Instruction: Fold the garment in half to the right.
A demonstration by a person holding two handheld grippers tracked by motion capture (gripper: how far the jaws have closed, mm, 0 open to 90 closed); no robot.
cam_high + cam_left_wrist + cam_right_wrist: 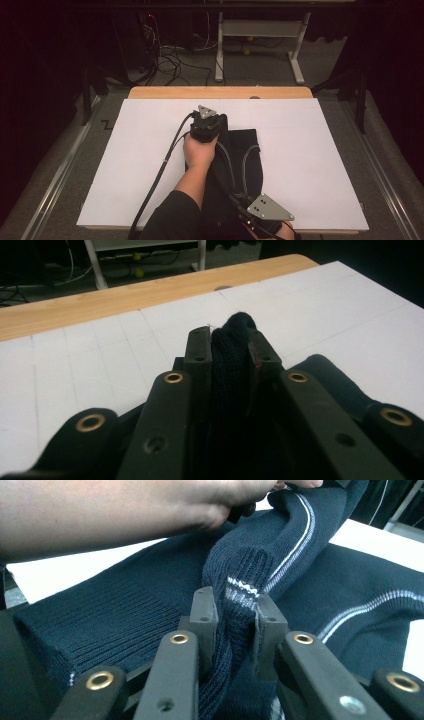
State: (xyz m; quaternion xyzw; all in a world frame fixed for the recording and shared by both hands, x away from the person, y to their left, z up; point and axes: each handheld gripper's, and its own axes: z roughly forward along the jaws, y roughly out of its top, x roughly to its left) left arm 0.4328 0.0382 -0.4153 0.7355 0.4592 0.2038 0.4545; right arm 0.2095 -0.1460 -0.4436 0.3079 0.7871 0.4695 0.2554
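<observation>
At the near edge of the table I see my right gripper (261,216), its two black jaws clenched on a ribbed fold of one dark navy knitted garment with thin white stripes (246,159). In the right gripper view the fold bunches up between the jaws, with a short white band crossing it. The garment lies on one large white sheet covering the table (310,150), a little right of centre, stretching from the near edge towards the middle. Farther in, my left hand (200,152) holds my left gripper (209,124) at the garment's far end; in the left gripper view its two jaws are pinched on a wad of the dark knit. Beyond the sheet a strip of light wooden tabletop (220,92) shows along the far edge. Farther still, one white metal table frame (260,30) stands on the grey floor.
</observation>
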